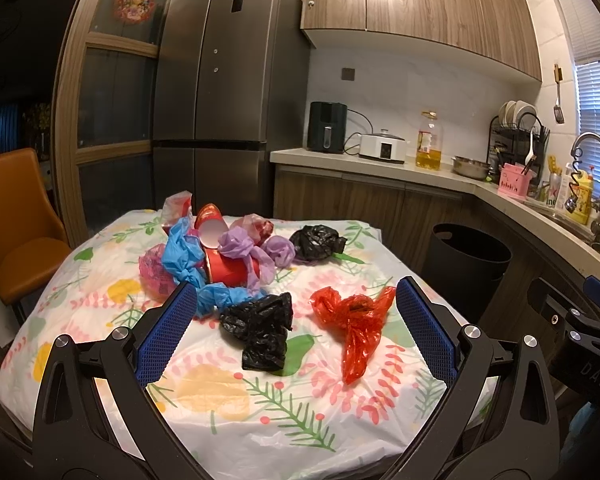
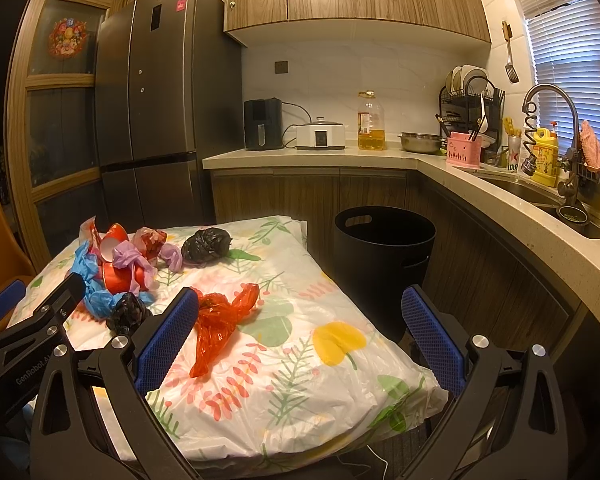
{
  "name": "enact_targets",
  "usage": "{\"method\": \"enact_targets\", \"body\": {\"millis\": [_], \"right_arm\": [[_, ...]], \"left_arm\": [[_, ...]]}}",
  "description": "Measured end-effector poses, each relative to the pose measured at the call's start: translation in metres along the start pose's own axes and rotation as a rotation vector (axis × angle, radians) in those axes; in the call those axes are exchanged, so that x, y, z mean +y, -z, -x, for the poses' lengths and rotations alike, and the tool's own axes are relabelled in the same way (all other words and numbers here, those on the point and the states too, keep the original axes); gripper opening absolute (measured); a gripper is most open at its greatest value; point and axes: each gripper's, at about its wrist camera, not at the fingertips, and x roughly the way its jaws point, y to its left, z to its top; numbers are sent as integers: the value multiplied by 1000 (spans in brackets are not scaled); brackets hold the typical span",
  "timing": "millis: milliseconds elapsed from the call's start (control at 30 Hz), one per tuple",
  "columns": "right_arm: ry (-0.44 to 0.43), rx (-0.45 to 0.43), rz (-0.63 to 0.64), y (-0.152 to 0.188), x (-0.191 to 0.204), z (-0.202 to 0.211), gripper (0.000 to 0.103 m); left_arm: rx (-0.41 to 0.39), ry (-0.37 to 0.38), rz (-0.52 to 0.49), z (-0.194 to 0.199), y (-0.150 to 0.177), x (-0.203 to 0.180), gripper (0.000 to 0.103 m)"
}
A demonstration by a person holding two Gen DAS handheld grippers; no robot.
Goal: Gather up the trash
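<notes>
Crumpled trash lies on a table with a floral cloth [image 1: 260, 420]. In the left wrist view, a red plastic bag [image 1: 354, 320] and a black bag [image 1: 262, 330] lie nearest, between my fingers' line of sight. Behind them is a pile: blue bag [image 1: 180, 258], red paper cups [image 1: 228, 268], purple bags [image 1: 252, 250], another black bag [image 1: 318, 242]. My left gripper [image 1: 296, 304] is open and empty above the near table. My right gripper [image 2: 300, 312] is open and empty, with the red bag [image 2: 216, 324] by its left finger. A black bin [image 2: 384, 256] stands right of the table.
An orange chair [image 1: 20, 224] stands left of the table. A fridge [image 1: 220, 80] and a wooden counter [image 2: 380, 156] with appliances, an oil bottle [image 2: 370, 122] and a sink [image 2: 540, 196] run behind and to the right. The floral cloth also covers the table in the right wrist view [image 2: 300, 392].
</notes>
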Motion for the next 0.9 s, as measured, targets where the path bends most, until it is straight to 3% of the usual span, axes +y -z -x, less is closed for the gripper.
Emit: {"method": "enact_targets", "body": {"millis": [900], "right_arm": [[0, 2, -2, 0, 0, -1, 98]], "left_arm": [[0, 5, 3, 2, -2, -1, 98]]}}
